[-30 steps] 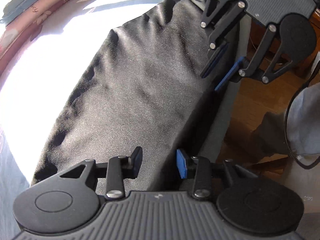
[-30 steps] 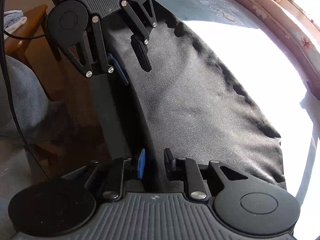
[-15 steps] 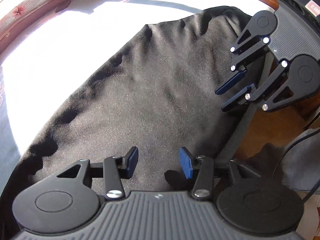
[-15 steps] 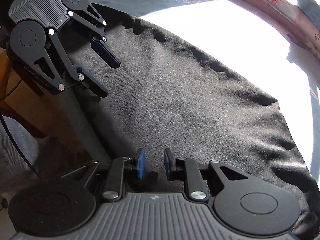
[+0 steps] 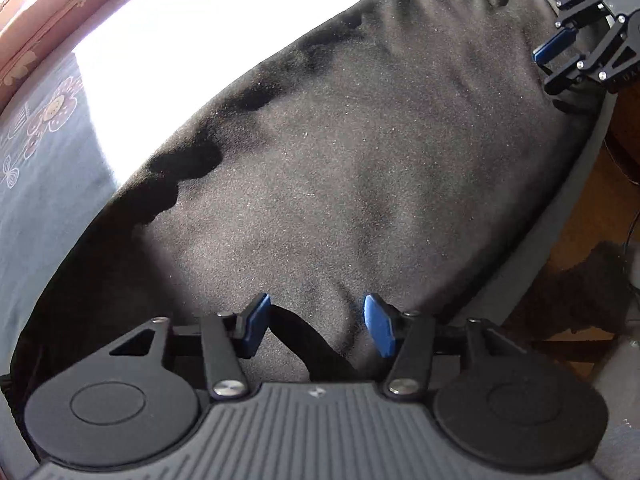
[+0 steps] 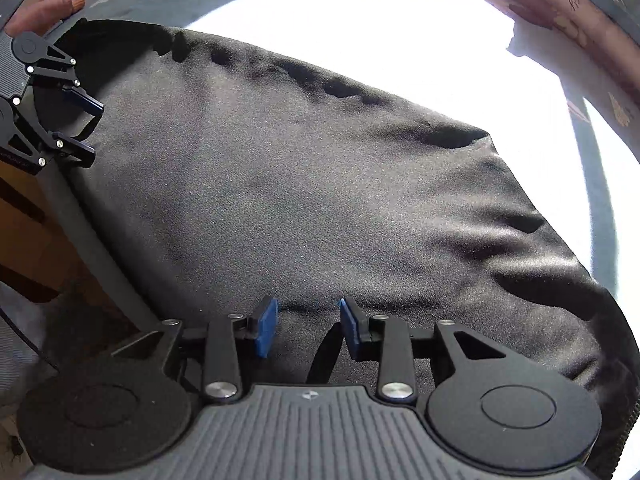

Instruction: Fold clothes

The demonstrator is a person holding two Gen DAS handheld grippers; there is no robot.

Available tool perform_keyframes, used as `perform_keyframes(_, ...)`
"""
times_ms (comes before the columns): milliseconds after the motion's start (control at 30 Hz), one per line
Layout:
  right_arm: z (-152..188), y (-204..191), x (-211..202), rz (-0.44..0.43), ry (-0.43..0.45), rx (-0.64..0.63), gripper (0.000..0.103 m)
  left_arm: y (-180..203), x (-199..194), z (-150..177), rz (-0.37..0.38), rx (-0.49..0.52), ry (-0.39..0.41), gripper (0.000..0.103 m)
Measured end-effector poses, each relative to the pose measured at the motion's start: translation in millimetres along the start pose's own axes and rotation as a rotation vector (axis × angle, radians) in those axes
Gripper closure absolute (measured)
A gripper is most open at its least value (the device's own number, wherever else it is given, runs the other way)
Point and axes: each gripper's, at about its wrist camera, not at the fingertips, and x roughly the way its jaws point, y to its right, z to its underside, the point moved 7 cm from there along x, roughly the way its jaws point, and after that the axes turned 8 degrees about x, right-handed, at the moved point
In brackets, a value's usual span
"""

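Note:
A black garment (image 5: 360,168) lies spread flat on the bed and fills most of both wrist views (image 6: 320,200). My left gripper (image 5: 316,326) hovers open over its near edge, blue pads apart with only cloth beneath. My right gripper (image 6: 307,326) is open too, above the garment's near edge. In the left wrist view the right gripper (image 5: 554,66) shows at the top right, open at the cloth's far corner. In the right wrist view the left gripper (image 6: 82,128) shows at the left edge, open, with a person's hand (image 6: 44,12) behind it.
A blue-grey bedsheet with flower embroidery (image 5: 44,120) lies under the garment, with a glaring sunlit patch (image 6: 380,32) beyond. A pink patterned border (image 6: 580,20) runs along the far side. The bed's edge (image 5: 568,208) drops to a wooden floor (image 5: 600,220).
Both grippers have drawn apart along the garment's near edge and swung inward over the cloth. The right gripper's jaws have widened; the garment now lies flatter and more spread.

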Motion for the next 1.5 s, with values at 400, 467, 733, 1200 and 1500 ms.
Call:
perform_keyframes(400, -11.6, -28.8, -13.9, -0.059, -0.018, 0.107, 0.055, -76.1, -8.9, 21.9, -0.135, -0.362, -0.057, 0.041)
perform_keyframes(467, -17.0, -38.0, -7.1, -0.071, -0.022, 0.12, 0.055, -90.6, -3.3, 34.0, -0.13, -0.468, -0.078, 0.041)
perform_keyframes(733, -21.7, -47.6, 12.5, -0.088, -0.05, 0.247, 0.04, -101.0, 0.7, 70.8, -0.053, -0.706, -0.148, 0.029)
perform_keyframes(1200, -24.9, -74.1, 25.5, -0.057, -0.1, 0.138, 0.01, -104.2, 2.0, 89.0, -0.034, -0.726, -0.114, 0.014)
perform_keyframes(1500, -26.2, -88.3, 36.9, 0.0, -0.119, 0.106, 0.0, -146.7, -21.3, 93.4, -0.1, -0.798, 0.016, 0.014)
